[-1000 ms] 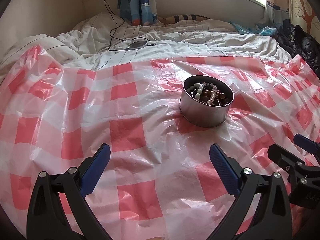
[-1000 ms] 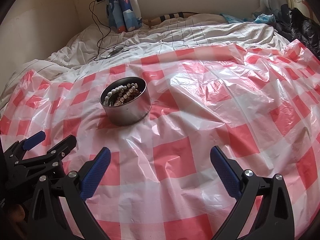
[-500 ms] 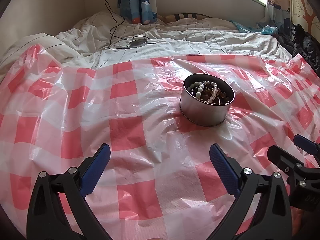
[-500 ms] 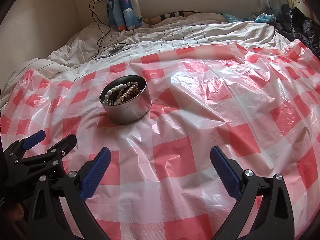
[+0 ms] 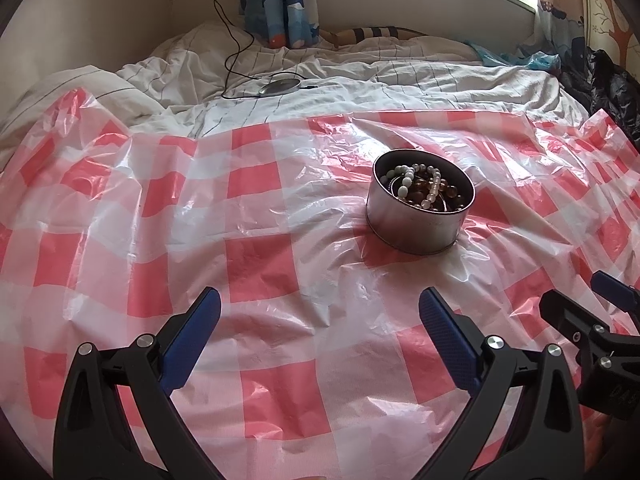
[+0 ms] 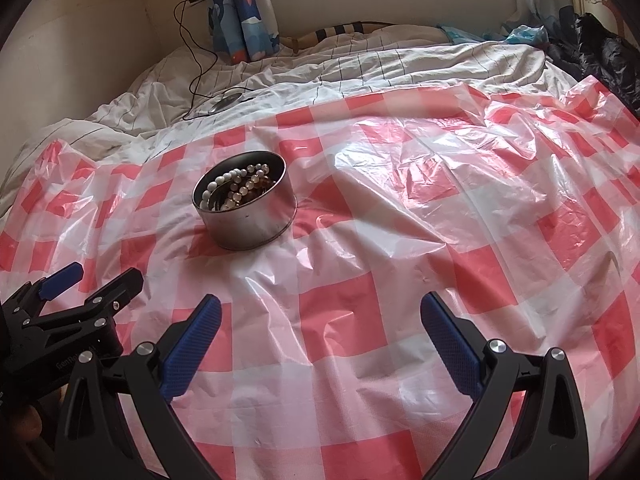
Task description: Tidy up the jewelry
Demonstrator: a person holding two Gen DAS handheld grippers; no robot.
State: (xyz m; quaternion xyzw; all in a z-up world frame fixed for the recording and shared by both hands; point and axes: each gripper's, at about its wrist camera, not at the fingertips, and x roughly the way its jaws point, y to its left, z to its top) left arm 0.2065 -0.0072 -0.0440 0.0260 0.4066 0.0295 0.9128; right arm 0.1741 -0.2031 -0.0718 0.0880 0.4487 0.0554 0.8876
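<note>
My left gripper [image 5: 320, 334] is spread wide with nothing between its jaws, and my right gripper [image 6: 320, 336] is the same, both hanging low over the checked plastic sheet [image 5: 256, 256] that covers the bed. The round tin [image 5: 416, 224] sits ahead of my left jaws and off to their right; from my right jaws it lies ahead and to the left [image 6: 246, 220]. So it stands between my 2 tools, which I judge lets either one reach it. The beaded bracelets [image 5: 424, 188] are heaped inside it (several strands, tangled, count unclear), none lying on the sheet. The sheet probably keeps loose beads off the rumpled bedding [image 5: 360, 80]. Around the tin the sheet is bare, giving room ahead of both pairs of jaws to lay strands out. The sheet's far edge ends just beyond the tin.
</note>
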